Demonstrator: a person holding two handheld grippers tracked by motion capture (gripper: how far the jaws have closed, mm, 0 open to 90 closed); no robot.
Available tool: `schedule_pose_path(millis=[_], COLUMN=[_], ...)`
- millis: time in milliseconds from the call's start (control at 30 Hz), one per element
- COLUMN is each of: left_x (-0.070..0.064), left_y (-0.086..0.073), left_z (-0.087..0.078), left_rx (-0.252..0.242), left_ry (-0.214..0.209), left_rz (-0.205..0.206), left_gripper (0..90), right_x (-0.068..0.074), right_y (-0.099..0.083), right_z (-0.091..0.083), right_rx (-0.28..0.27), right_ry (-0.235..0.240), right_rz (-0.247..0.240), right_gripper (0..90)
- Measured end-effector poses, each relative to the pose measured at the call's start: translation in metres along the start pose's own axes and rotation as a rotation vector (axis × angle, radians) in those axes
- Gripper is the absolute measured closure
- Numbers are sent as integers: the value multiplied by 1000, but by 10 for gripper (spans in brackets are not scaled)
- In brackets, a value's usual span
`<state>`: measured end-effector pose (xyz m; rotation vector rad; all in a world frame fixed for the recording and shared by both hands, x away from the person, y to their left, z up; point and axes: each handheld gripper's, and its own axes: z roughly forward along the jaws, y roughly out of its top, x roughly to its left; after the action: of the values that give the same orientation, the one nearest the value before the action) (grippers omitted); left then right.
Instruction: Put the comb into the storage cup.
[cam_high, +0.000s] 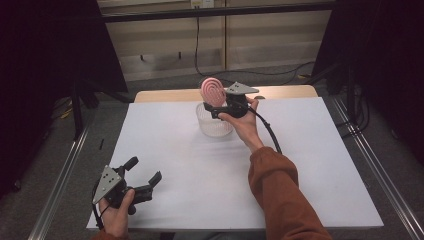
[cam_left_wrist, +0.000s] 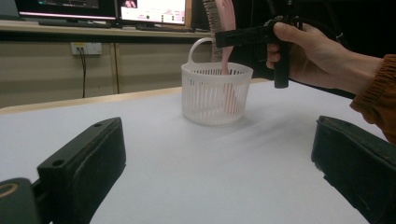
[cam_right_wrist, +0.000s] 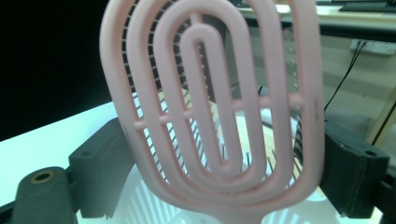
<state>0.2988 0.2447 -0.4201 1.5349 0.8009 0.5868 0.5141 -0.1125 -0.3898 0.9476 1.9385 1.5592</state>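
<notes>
right hand-held gripper: (cam_high: 216, 111) up over the far middle of the tabletop (cam_high: 310, 165), jaws clamped on the pink hairbrush (cam_high: 213, 91) from both sides; in the right gripper view the two black jaws press against the brush head's left and right edges.
pink hairbrush: (cam_right_wrist: 210, 102) held upright, oval head at the top, vented concentric-loop back faces the right gripper camera, bristles point away from it. In the left gripper view its handle (cam_left_wrist: 227, 56) runs down past the basket rim into the basket; can't tell if the tip touches the bottom.
basket: white slotted plastic basket (cam_high: 214, 125), round, stands upright on the tabletop directly under the brush; loop handle at its far rim (cam_left_wrist: 198, 46). Through the brush gaps its rim (cam_right_wrist: 140, 182) sits right below the head.
right hand: (cam_high: 242, 122) wrapped round the gripper grip, orange-brown sleeve (cam_high: 280, 195) coming in from the bottom edge, cable (cam_high: 270, 132) hangs off the gripper toward the forearm.
left hand-held gripper: (cam_high: 145, 176) near the front left corner of the tabletop, well apart from the basket, jaws spread wide with nothing between them; grey three-cornered plate (cam_high: 107, 179) on top.
left hand: (cam_high: 117, 210) grips it from below at the tabletop's front edge.
left gripper view: both jaws apart low over the white surface, aimed at the basket (cam_left_wrist: 215, 93) and the right hand (cam_left_wrist: 317, 56) beyond.
background: monitors (cam_left_wrist: 154, 11) on a ledge behind the tabletop.
</notes>
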Motion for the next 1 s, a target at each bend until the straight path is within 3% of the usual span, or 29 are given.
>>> schedule_pose_path(millis=[667,1000], left_x=[2,2], left_y=[0,0], left_z=[2,2], left_rx=[-2,3], left_ry=[6,4], left_rz=[-6,4], left_gripper=[31,31], right_x=[13,14], right_y=[-7,-6], right_z=[27,27], right_rx=[56,83], right_ry=[28,39], right_rz=[18,17], right_gripper=[119,109])
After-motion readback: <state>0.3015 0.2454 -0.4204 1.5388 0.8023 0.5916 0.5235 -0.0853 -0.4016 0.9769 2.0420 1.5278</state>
